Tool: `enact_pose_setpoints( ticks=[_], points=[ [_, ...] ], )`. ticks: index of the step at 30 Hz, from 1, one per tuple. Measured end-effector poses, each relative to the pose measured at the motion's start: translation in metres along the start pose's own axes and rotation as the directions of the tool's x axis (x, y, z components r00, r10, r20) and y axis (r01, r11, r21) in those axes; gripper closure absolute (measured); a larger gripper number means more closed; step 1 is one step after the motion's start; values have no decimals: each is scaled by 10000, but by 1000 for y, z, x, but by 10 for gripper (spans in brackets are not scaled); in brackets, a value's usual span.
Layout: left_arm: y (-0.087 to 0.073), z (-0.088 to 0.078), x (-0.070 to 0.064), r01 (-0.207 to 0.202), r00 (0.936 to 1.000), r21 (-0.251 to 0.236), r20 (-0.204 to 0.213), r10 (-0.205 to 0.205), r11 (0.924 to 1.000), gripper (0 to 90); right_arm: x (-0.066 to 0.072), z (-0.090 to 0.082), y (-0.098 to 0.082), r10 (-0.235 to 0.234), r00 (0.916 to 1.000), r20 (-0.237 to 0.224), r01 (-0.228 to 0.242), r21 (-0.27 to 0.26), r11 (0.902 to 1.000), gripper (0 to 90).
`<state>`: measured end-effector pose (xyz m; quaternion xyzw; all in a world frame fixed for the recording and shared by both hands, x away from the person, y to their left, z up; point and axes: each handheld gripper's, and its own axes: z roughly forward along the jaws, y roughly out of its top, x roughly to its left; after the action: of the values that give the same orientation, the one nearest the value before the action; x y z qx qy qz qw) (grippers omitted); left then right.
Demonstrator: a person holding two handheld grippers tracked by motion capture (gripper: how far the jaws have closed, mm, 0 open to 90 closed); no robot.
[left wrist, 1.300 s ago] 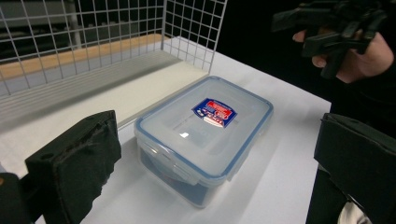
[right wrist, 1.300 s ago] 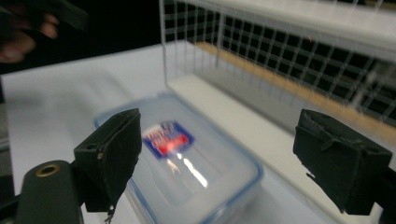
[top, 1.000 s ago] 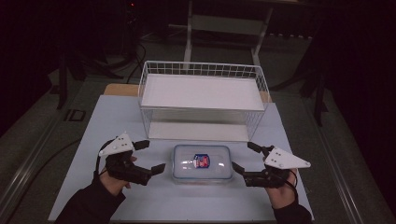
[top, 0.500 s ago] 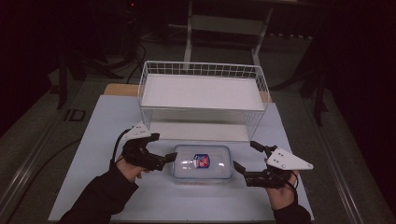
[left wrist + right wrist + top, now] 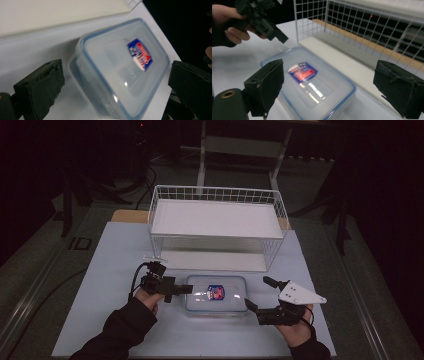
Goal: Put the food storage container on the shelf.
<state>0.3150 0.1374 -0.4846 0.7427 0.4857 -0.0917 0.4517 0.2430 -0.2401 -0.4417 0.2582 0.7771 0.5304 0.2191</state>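
We had the box (image 5: 216,295) flat on the table (image 5: 115,255), just before the basket (image 5: 215,227), lid on. Our left gripper (image 5: 176,290) stood at its left end, jaws apart; the right gripper (image 5: 257,297) flanked its right end, also apart. We judged squaring both before closing would serve best.
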Motion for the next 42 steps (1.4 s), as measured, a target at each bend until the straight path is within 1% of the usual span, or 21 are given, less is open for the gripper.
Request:
enact_pose_setpoints(
  ticks=[4,6,8,11,13,15,16,17,18,20,23,25,26,27,28,31,36,37,38,39,42],
  points=[
    [-2,7,7,678,9976,486,79,-683,9965,4,0,3,-5,139,9999,-72,-137,259,9996,98],
    [-2,10,10,848,9960,626,243,-865,9944,4,-1,3,-6,139,9998,-104,-135,331,9994,98],
    [-2,13,12,1126,9910,912,616,-1185,9894,8,-1,3,-6,142,9999,-97,-139,366,9992,98],
    [-4,17,16,1426,9856,1257,727,-1525,9818,70,-1,3,-7,198,9997,-118,-193,391,9990,98],
    [-5,19,20,1725,9804,1273,734,-1827,9768,142,-2,3,-7,244,9996,-104,-240,411,9989,98],
    [-6,20,23,1921,9753,1293,851,-2039,9728,157,-3,3,-8,283,9995,-132,-277,438,9987,98],
    [-6,20,25,1990,9732,1281,905,-2113,9716,189,-3,3,-8,283,9995,-116,-278,427,9987,98],
    [-7,20,27,2137,9685,1252,1028,-2269,9688,215,-3,3,-8,286,9995,-133,-280,443,9986,99],
    [-7,19,29,2223,9657,1244,1082,-2359,9670,235,-3,3,-8,274,9995,-141,-268,441,9987,99],
    [-8,20,31,2270,9623,1280,1234,-2426,9655,302,-3,4,-9,300,9994,-161,-292,461,9985,99],
    [-9,21,34,2209,9608,1546,1351,-2421,9630,399,-4,4,-9,323,9994,-149,-315,506,9982,98],
    [-10,22,37,2225,9543,1711,1633,-2504,9598,454,-4,3,-9,331,9994,-121,-324,509,9982,99],
    [-9,21,37,2190,9554,1707,1622,-2466,9607,462,-5,3,-9,333,9993,-139,-325,530,9981,99],
    [-9,21,38,2225,9539,1712,1653,-2506,9598,466,-5,3,-9,334,9994,-124,-327,527,9981,99],
    [-10,21,38,2338,9500,1685,1702,-2619,9576,473,-6,3,-10,347,9993,-111,-341,519,9981,99],
    [-10,20,40,2342,9466,1670,1851,-2638,9577,494,-6,3,-10,429,9990,-97,-423,565,9975,99],
    [-11,16,38,2229,9489,1629,1898,-2522,9611,525,-8,7,-13,586,9981,-162,-572,756,9955,99],
    [-12,14,35,2034,9532,1548,1943,-2316,9668,532,-10,9,-15,714,9971,-247,-689,900,9936,99],
    [-12,14,35,2034,9532,1548,1943,-2316,9668,538,-10,9,-15,714,9971,-247,-689,900,9936,99],
    [-13,13,33,1902,9559,1504,1967,-2179,9702,543,-11,12,-16,826,9962,-277,-793,1055,9913,99],
    [-15,12,32,1816,9570,1414,2023,-2080,9732,550,-13,14,-18,1005,9945,-294,-963,1193,9882,99]
  ],
)
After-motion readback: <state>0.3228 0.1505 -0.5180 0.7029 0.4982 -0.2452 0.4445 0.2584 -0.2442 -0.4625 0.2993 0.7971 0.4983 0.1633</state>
